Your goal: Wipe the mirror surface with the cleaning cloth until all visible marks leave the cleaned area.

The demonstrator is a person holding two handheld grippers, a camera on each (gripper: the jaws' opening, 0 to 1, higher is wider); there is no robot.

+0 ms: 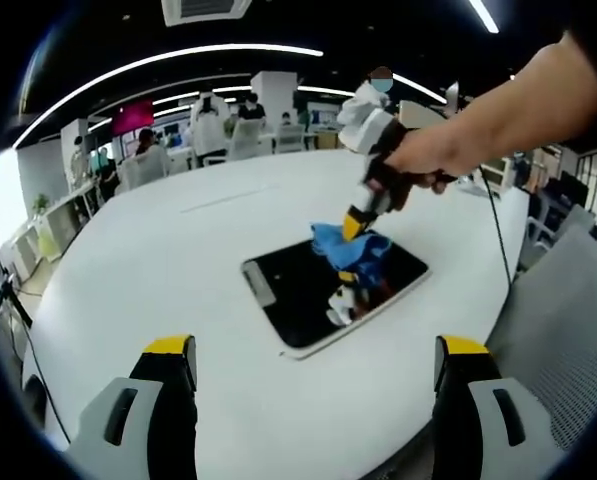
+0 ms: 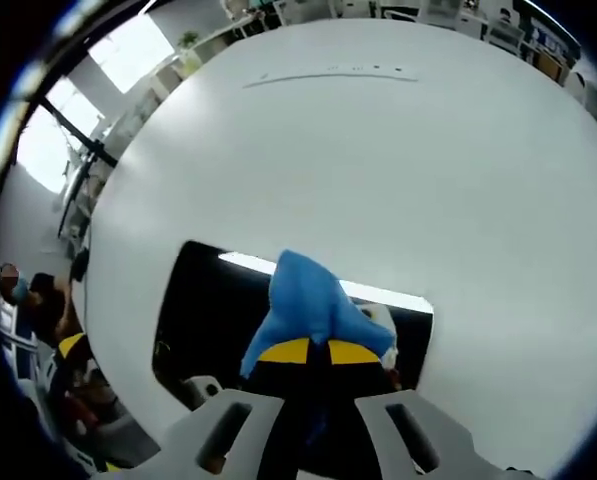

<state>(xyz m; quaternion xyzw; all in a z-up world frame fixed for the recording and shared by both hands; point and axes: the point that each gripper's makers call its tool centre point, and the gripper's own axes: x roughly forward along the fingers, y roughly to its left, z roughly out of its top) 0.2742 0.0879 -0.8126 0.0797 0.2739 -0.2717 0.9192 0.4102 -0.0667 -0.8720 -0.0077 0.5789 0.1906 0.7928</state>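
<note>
right gripper (image 2: pixel 308 352) at frame bottom, jaws clamped on blue cleaning cloth (image 2: pixel 308 300), pressing it onto dark mirror (image 2: pixel 203 300) at centre, white table (image 2: pixel 378 150), left gripper (image 1: pixel 313 375) jaws apart

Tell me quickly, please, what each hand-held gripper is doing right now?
Left hand-held gripper: open, holding nothing, above the white table.
Right hand-held gripper: shut on the blue cleaning cloth, pressed on the mirror.

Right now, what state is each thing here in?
Mirror: flat on the white table, dark, reflecting lights.
Blue cloth: bunched, pressed on the mirror.
Right tool: shut on the cloth.
Left tool: open, holding nothing, above the table.
</note>
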